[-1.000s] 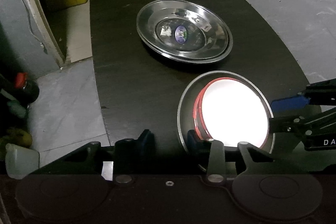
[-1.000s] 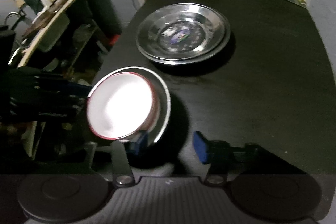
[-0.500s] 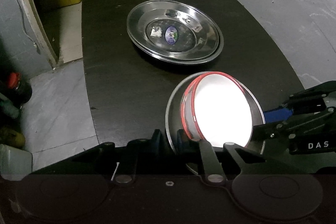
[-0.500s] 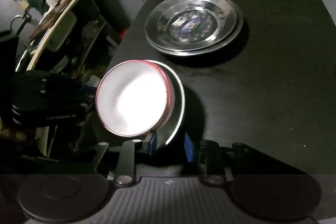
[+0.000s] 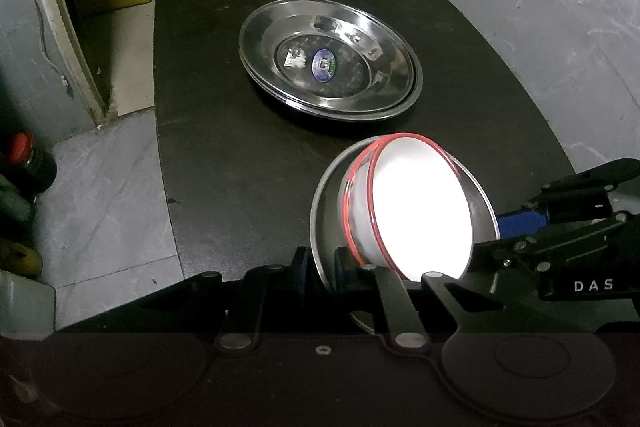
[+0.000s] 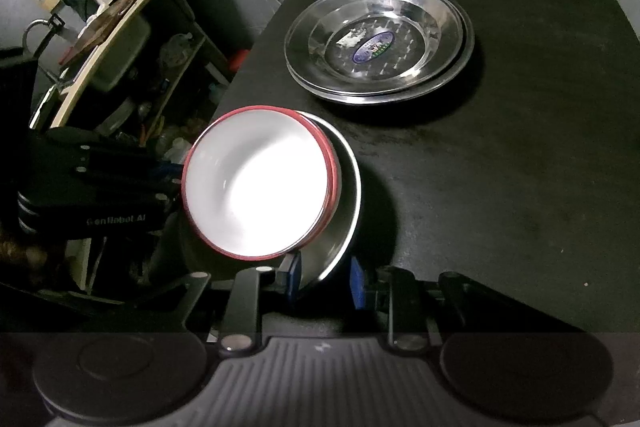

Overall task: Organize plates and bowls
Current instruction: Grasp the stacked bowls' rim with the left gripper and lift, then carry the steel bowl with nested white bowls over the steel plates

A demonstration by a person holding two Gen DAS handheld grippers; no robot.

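Left gripper (image 5: 320,267) clamped on steel plate (image 5: 324,211) rim; right gripper (image 6: 326,281) pinches opposite rim. Red-rimmed bowls (image 6: 256,183) tilt inside. Plate stack (image 5: 328,61) on desk (image 5: 224,147).

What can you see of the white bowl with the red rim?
The bowl is round, white inside, glare washing out detail, with a thin red rim; it looks like enamel. A second red rim just beneath suggests two nested. It sits tilted in a steel plate at the near edge of the black table. The left gripper and right gripper pinch the plate's rim on opposite sides, not clearly the bowl.
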